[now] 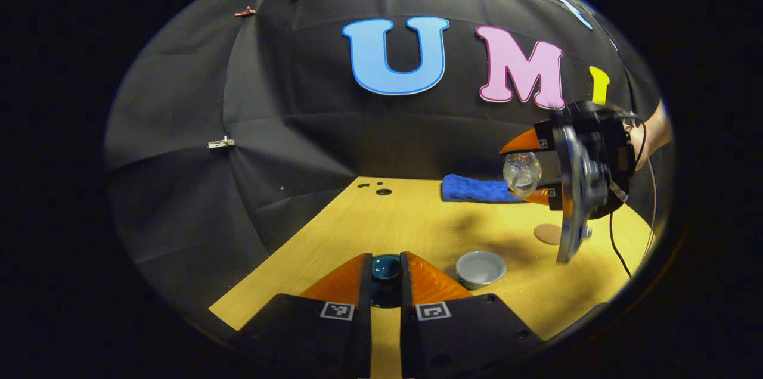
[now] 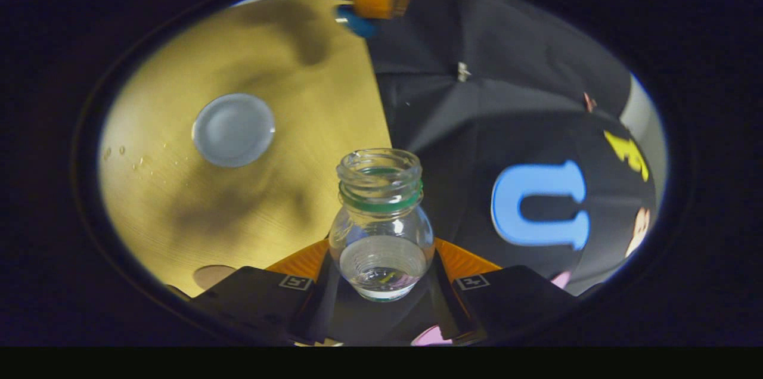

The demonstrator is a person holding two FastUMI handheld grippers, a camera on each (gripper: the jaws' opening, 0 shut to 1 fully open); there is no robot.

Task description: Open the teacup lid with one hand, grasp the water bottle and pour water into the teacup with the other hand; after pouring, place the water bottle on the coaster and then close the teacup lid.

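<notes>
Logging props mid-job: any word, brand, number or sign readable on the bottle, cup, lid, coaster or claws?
No readable text on any of them.
water bottle: bare, no label in view.
teacup, teacup lid, coaster: plain.
left claw, right claw: square black-and-white marker tags, patterns, not words.

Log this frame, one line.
left gripper: holds teacup lid | right gripper: holds water bottle tilted, airborne | teacup: open | coaster: bare

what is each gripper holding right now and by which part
The right gripper holds the water bottle by its body, a finger on each side. The left gripper grips the dark teacup lid between its fingertips.
</notes>
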